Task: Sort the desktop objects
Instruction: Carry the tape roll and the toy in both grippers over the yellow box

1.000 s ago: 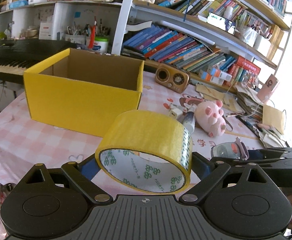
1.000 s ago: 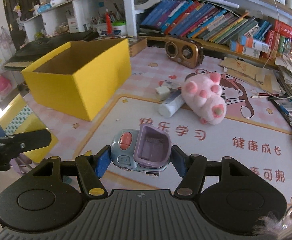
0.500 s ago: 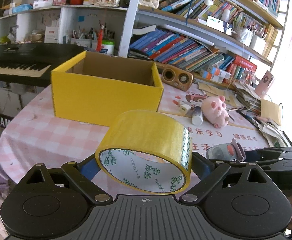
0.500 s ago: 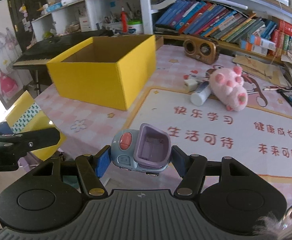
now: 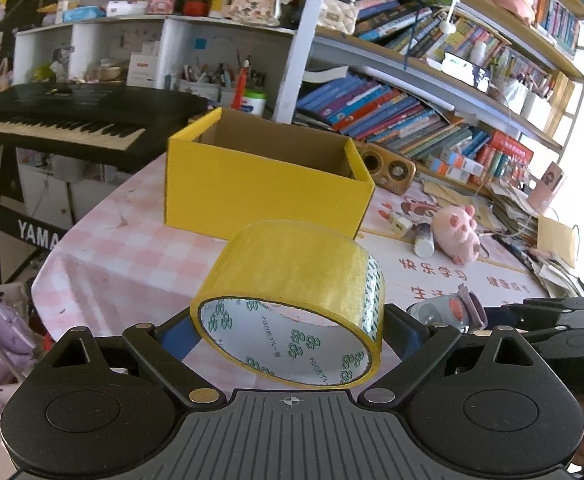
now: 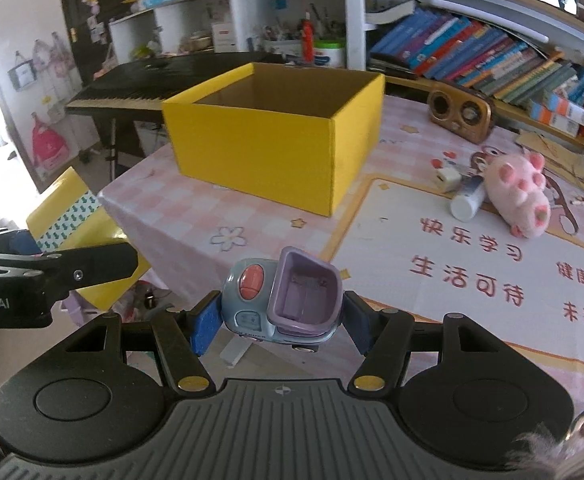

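My left gripper (image 5: 288,332) is shut on a roll of yellow tape (image 5: 292,280), held in the air before the table's near edge. My right gripper (image 6: 280,320) is shut on a small blue and purple toy car (image 6: 284,300), also off the table's near side. The open yellow cardboard box (image 5: 264,196) (image 6: 276,140) stands on the pink checked tablecloth ahead of both. In the right wrist view the tape roll (image 6: 72,216) and a black arm of the left gripper show at the left. The toy car (image 5: 448,310) shows at the right of the left wrist view.
A pink plush toy (image 6: 520,196), a white tube (image 6: 466,202) and a small white cube (image 6: 446,178) lie on the mat right of the box. A brown radio (image 6: 460,110) stands behind. A black keyboard (image 5: 64,120) is left of the table; bookshelves fill the back.
Both grippers have drawn back from the table with their loads; the yellow box and the plush look smaller and farther, and the table's near edge has come into view.
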Tool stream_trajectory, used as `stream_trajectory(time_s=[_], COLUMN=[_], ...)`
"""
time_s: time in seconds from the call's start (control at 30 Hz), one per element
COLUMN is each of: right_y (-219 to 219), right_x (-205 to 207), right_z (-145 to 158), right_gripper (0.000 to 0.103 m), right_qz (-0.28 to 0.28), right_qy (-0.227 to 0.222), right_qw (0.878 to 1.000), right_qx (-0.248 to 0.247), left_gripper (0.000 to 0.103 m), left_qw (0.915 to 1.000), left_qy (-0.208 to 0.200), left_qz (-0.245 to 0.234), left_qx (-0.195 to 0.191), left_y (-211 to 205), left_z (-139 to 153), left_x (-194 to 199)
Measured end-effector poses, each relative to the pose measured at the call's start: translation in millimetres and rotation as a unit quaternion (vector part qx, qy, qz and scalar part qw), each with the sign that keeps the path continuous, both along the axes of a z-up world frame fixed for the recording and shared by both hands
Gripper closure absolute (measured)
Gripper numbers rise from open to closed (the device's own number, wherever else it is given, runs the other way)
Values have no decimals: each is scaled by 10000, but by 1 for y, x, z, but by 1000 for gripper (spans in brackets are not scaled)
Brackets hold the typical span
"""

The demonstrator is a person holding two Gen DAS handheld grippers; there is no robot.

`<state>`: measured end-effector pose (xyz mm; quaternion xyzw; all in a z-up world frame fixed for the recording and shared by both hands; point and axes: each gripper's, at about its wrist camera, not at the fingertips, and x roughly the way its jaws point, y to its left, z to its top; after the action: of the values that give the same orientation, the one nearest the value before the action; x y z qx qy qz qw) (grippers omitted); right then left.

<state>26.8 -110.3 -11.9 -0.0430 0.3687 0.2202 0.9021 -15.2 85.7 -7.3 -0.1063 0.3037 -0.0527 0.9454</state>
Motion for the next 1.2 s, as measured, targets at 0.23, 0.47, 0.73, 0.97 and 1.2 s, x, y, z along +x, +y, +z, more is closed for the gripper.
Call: stream_trajectory(time_s=[0.23,0.47,0.73,0.97,1.2], right_y=[11,13,17,27,39], right_x=[-2,-1,2,10,11], right_z=[0,0,-2,-4,-3], right_gripper=[41,41,41,41,41], right_qz=[140,147,144,295,472], right_qy=[-4,-3,27,108,89], right_qw=[9999,9999,9999,9995,9988], right_qx=[-51,-59,-50,-73,-131], left_gripper=[7,7,7,8,7], left_qw=[10000,10000,10000,10000,9997], left_qy=[-18,-20,28,-4,-46], left_qz=[61,30,6,87,223], left_qx=[-42,-26,3,29,-23], left_y=[7,8,9,14,24], left_z=[0,-1,-1,0,1], left_x=[-2,-2,3,3,1])
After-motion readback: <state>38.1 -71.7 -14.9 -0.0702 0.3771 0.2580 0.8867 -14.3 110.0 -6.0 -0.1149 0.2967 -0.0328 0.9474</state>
